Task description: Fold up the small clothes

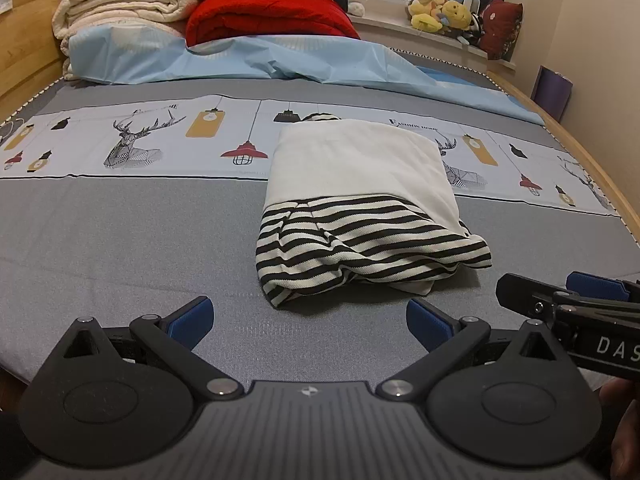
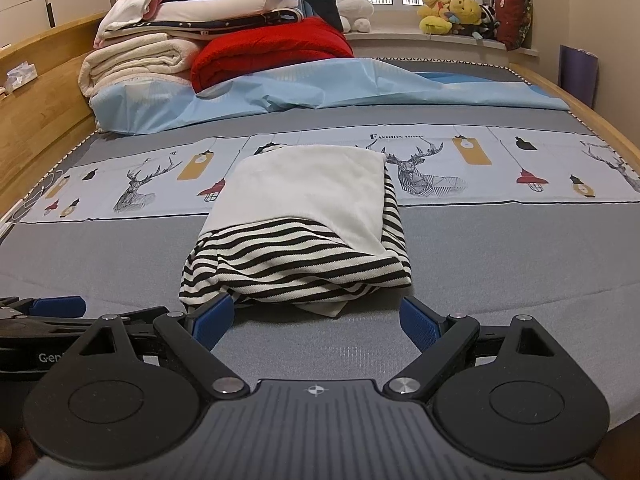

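A small white garment with a black-and-white striped hem (image 1: 360,200) lies folded into a narrow bundle on the grey bed sheet (image 1: 120,240). In the right wrist view the same garment (image 2: 304,220) lies just beyond the fingertips, its striped end nearest. My left gripper (image 1: 310,322) stands open above the sheet, short of the striped hem and holding nothing. My right gripper (image 2: 316,322) is open too, its blue pads either side of the hem's near edge. The right gripper (image 1: 568,300) shows at the right edge of the left wrist view, and the left gripper (image 2: 48,308) at the left edge of the right wrist view.
A printed band with deer and lamps (image 1: 140,140) crosses the bed. Behind it lie a light blue sheet (image 1: 280,60), a red blanket (image 1: 272,16) and stacked cream bedding (image 1: 120,8). Plush toys (image 1: 440,12) sit on the windowsill. A wooden bed frame (image 1: 24,60) bounds both sides.
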The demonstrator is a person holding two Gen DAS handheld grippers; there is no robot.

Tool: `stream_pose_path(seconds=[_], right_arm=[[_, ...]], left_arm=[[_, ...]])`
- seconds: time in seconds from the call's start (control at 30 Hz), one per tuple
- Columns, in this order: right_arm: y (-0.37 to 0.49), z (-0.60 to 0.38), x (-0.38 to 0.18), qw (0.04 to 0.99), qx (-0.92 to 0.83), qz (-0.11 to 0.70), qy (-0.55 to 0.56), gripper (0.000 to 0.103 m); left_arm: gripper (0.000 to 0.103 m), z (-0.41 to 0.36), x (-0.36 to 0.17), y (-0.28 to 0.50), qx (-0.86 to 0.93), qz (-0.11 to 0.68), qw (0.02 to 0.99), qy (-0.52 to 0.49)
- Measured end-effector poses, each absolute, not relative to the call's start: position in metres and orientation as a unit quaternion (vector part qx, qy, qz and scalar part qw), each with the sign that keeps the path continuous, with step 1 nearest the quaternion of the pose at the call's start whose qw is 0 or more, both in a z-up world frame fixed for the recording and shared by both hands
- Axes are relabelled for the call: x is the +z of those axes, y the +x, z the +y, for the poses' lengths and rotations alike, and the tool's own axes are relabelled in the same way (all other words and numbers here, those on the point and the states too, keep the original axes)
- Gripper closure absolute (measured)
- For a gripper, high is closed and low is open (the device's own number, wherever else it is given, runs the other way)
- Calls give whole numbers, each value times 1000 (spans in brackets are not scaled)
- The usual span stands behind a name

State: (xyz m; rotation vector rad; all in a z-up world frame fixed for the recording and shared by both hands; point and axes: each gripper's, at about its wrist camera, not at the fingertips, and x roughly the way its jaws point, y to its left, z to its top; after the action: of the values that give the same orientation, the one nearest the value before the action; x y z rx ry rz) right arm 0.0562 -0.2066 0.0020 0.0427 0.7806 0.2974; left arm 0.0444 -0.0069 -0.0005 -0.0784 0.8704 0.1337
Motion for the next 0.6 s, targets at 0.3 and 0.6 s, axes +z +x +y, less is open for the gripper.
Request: stream_pose_path(seconds=[0.3,0.6], right_arm=[[56,-208,2,913,145,380,22,13],[57,-207,2,913,143,382,24,12]], left_arm=[[1,-7,-1,45,65,421,904,-38],[1,-7,-1,45,64,422,904,-40]])
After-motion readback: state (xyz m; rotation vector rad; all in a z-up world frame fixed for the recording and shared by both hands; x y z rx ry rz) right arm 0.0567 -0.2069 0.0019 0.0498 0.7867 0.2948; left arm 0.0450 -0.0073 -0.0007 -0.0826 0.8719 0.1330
